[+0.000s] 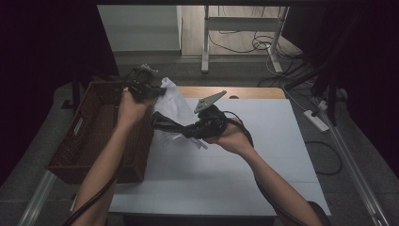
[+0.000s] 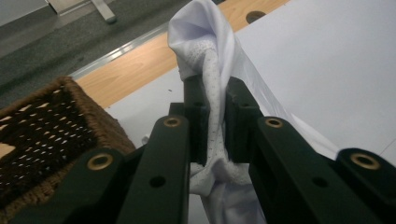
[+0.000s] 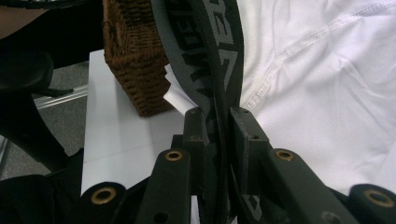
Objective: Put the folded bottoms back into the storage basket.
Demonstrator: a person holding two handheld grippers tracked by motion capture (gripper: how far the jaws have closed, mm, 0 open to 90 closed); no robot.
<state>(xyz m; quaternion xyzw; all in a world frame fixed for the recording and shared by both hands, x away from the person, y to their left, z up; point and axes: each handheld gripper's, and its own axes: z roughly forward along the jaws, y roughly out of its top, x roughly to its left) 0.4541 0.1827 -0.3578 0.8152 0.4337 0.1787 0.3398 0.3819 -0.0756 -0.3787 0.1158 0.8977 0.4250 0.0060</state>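
A white garment [image 1: 173,104] with a black lettered waistband [image 1: 164,123] is held up between my two grippers over the left part of the white table [image 1: 263,155]. My left gripper [image 1: 149,90] is raised beside the basket and shut on a bunched fold of the white perforated fabric [image 2: 205,28]; in the left gripper view its jaws [image 2: 215,100] pinch that fold. My right gripper [image 1: 186,132] points left and is lower. In the right gripper view its jaws [image 3: 219,121] clamp the waistband [image 3: 205,46], with the white cloth [image 3: 327,84] spread behind.
A brown wicker basket [image 1: 94,132] stands at the table's left edge, close under the left hand. A wooden strip [image 1: 244,92] runs along the far edge. Cables and a power strip [image 1: 316,120] lie on the floor to the right.
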